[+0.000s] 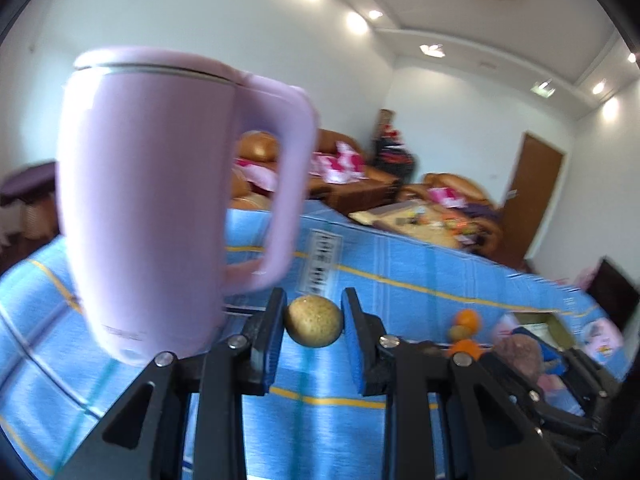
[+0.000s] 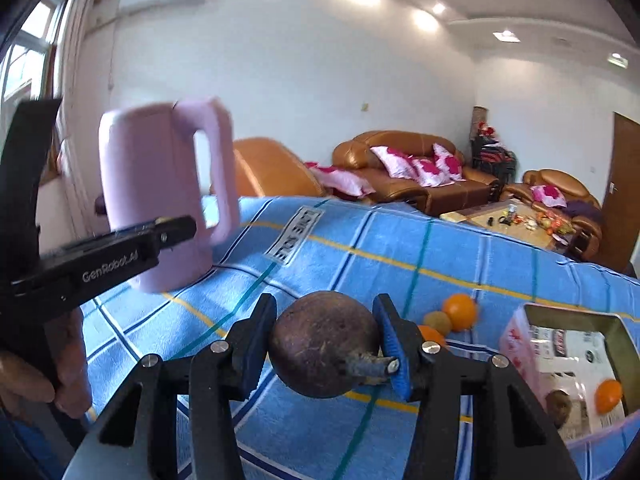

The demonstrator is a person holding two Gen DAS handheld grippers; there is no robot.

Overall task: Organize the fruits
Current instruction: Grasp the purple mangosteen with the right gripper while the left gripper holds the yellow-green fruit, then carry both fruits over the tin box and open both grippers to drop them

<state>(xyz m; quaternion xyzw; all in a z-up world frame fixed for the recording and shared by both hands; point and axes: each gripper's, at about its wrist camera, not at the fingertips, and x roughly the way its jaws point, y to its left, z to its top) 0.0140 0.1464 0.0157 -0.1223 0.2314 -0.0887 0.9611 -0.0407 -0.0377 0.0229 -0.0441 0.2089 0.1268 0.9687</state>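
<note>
Left tool: your left tool (image 1: 313, 322) is clenched on a small round tan-brown fruit (image 1: 314, 321), one blue pad on each side of it.
Right tool: your right tool (image 2: 325, 350) grips a round dark purple fruit with a short woody stem (image 2: 324, 350); both blue pads press on it and the stem points toward the right-hand pad.
Surface: a blue checked cloth with yellow and teal stripes (image 2: 400, 248) lies under both tools; I cannot tell whether a desk or a bed is beneath it.
Mug: a tall lilac mug with a lid and a big loop handle (image 1: 152, 208) stands on the cloth, just left of your left tool.
Loose fruit: two oranges (image 2: 460, 312) and a small brownish fruit (image 2: 438, 322) lie together on the cloth, just beyond your right tool.
Box: an open printed cardboard box with pink sides (image 2: 516, 340) sits at the right, holding one orange (image 2: 609, 396) and one brown fruit (image 2: 559, 404).
Your hand: your left hand (image 2: 68, 376) shows at the left edge of the right wrist view, around the black handle.
</note>
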